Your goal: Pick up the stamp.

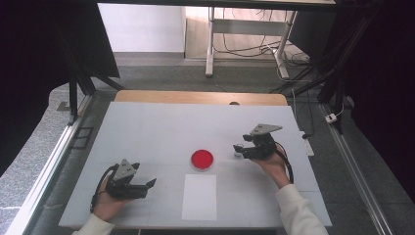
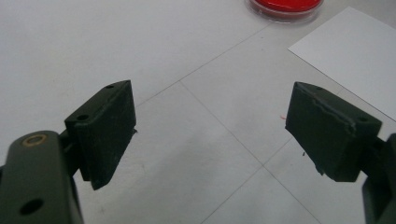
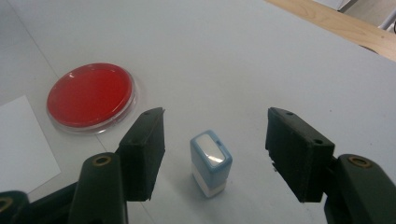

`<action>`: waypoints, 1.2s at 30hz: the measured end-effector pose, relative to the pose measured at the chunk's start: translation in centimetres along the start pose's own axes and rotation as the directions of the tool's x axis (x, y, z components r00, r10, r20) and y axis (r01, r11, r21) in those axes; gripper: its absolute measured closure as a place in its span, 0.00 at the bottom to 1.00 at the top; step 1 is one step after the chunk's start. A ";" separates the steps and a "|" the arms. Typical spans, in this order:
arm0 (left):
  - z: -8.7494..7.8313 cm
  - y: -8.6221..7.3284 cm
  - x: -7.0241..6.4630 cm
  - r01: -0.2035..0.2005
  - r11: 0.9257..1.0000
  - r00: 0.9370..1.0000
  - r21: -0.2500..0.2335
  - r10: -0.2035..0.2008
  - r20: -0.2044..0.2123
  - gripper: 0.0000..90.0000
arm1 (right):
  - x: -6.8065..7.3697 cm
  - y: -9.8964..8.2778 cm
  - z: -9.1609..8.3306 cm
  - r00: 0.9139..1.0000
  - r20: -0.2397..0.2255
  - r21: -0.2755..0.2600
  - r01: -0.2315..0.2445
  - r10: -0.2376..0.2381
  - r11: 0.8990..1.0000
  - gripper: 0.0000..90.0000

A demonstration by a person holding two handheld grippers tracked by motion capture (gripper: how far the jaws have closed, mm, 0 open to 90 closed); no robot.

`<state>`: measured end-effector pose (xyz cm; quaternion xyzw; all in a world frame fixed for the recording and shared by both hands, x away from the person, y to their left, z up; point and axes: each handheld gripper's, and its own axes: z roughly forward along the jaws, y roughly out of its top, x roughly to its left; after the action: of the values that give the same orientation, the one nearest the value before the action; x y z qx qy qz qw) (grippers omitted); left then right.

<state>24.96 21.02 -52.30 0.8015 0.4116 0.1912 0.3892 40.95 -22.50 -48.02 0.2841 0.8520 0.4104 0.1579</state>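
While my right gripper (image 3: 215,154) is hovering with jaws spread, the small blue stamp (image 3: 210,162) is standing between them, untouched, beside the red dish (image 3: 89,95); my left gripper (image 2: 210,135) is gaping over bare table (image 2: 93,46).

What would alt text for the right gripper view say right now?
The right gripper, jaws open, frames a small blue-and-white stamp standing upright on the white table, untouched. A round red ink pad sits beyond, by a white paper sheet.
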 end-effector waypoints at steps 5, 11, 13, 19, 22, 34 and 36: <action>0.0 0.0 0.0 0.000 1.000 1.000 0.001 0.000 -0.001 0.18 | -0.1 -0.3 0.5 1.000 -0.006 0.012 0.000 0.000 1.000 0.44; 0.0 0.0 0.0 0.000 1.000 1.000 0.000 0.000 0.002 0.18 | -0.1 -0.5 0.9 1.000 -0.011 0.021 0.003 -0.003 1.000 0.47; 0.0 0.0 0.1 0.000 1.000 1.000 0.000 0.000 0.002 0.18 | -0.2 -0.6 1.0 1.000 -0.013 0.024 0.002 -0.002 1.000 0.48; 0.0 -0.1 0.1 -0.002 1.000 1.000 0.002 0.002 0.003 0.18 | -0.2 -0.9 1.3 1.000 -0.021 0.043 0.008 -0.007 0.999 0.57; 0.0 -0.1 0.1 -0.003 1.000 1.000 0.001 0.003 0.001 0.18 | -0.2 -0.9 1.3 1.000 -0.025 0.047 0.012 -0.011 0.999 0.60; -0.1 -0.1 0.1 -0.003 1.000 1.000 0.000 0.003 -0.001 0.18 | -0.1 -1.1 1.3 0.999 -0.045 0.055 0.022 -0.019 0.998 0.74; -0.1 -0.1 0.1 -0.003 1.000 1.000 0.000 0.003 -0.002 0.18 | -0.1 -1.1 1.2 0.999 -0.041 0.056 0.025 -0.023 0.998 0.75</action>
<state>24.92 21.17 -52.36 0.8020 0.4107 0.1926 0.3886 41.30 -22.38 -49.65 0.2697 0.8696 0.3900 0.1375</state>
